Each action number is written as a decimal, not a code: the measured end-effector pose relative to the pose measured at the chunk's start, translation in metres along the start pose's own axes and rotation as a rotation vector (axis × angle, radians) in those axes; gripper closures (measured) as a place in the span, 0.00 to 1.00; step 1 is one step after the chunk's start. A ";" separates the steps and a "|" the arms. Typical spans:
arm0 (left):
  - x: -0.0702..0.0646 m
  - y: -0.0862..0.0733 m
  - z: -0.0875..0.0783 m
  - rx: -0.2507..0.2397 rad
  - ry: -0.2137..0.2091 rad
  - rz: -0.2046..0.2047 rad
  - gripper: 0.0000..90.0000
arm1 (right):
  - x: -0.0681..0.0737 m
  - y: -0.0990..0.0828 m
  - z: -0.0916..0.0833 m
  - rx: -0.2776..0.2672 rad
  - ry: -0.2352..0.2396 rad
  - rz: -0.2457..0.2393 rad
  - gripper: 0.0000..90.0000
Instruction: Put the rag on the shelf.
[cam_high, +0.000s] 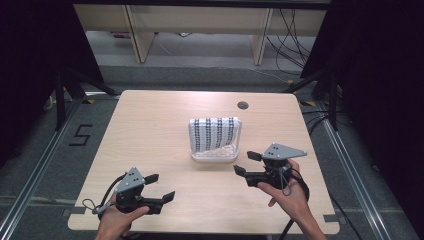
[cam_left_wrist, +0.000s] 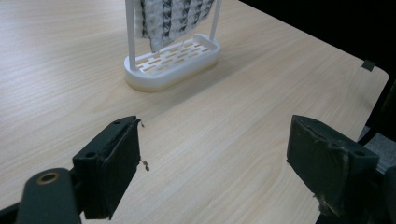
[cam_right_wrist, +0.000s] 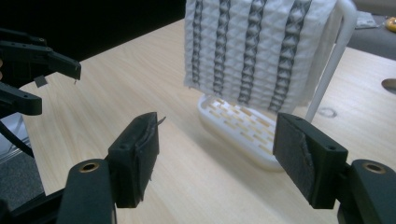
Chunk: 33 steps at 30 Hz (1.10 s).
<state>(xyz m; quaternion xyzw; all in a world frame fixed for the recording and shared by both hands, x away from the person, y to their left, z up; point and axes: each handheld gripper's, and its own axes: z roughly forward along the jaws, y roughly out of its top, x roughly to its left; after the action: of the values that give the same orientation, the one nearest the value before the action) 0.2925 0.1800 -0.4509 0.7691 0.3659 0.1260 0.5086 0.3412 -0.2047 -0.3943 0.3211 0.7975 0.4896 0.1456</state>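
Observation:
A white cloth with dark patterned stripes hangs over a white wire rack in the middle of the wooden table. My left gripper is at the near left, low over the table, open with nothing between its jaws. My right gripper is right of the rack, pointing left toward it, open and holding nothing. The left gripper's jaws also appear far off at the left of the right gripper view.
A round cable hole sits near the table's far edge. Bare wood lies around the rack on every side. Beyond the table are desk legs, cables on the floor and dark curtains at both sides.

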 end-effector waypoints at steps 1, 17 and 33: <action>-0.001 -0.001 0.000 -0.003 -0.001 -0.002 0.19 | 0.003 -0.006 0.000 0.013 -0.004 0.031 0.36; -0.007 -0.022 -0.007 0.024 0.001 0.013 0.19 | 0.008 -0.043 0.002 0.048 0.004 0.089 0.32; -0.018 -0.038 -0.005 0.069 0.007 0.048 0.19 | 0.017 -0.072 0.003 0.094 0.021 0.106 0.24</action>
<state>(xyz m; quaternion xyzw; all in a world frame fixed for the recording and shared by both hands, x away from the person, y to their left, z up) 0.2606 0.1793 -0.4792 0.7945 0.3532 0.1281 0.4771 0.3036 -0.2139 -0.4577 0.3642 0.8030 0.4619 0.0961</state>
